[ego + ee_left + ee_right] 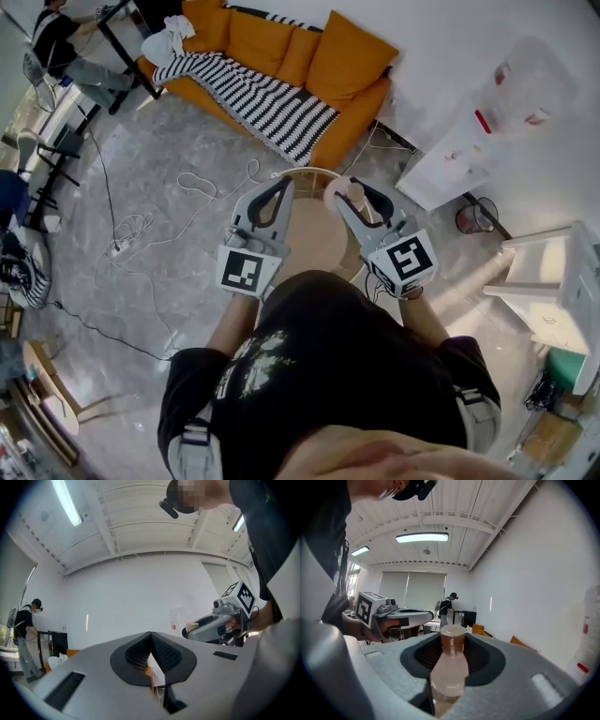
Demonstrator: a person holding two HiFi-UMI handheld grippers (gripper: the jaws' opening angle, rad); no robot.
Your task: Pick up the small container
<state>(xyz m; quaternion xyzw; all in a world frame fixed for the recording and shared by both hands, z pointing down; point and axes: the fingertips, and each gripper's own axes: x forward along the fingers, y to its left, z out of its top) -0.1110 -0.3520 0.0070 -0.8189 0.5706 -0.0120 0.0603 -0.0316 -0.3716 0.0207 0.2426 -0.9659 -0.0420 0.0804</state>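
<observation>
The small container (449, 667) is a pale translucent bottle with a brown cap. It stands upright between the pads of my right gripper (452, 638), which is shut on it. In the head view the right gripper (355, 194) holds the container (356, 197) above the far edge of a round wooden table (314, 242). My left gripper (280, 185) hovers beside it to the left, apart from the bottle. Its tips meet with nothing between them in the left gripper view (150, 633). That view also shows the right gripper (212, 626) off to the right, raised at about the same height.
An orange sofa (328, 66) with a striped blanket (253, 94) stands beyond the table. Cables (141, 225) trail over the grey floor to the left. White furniture (553, 281) and a small red bin (469, 217) stand on the right. Another person (56, 42) sits far left.
</observation>
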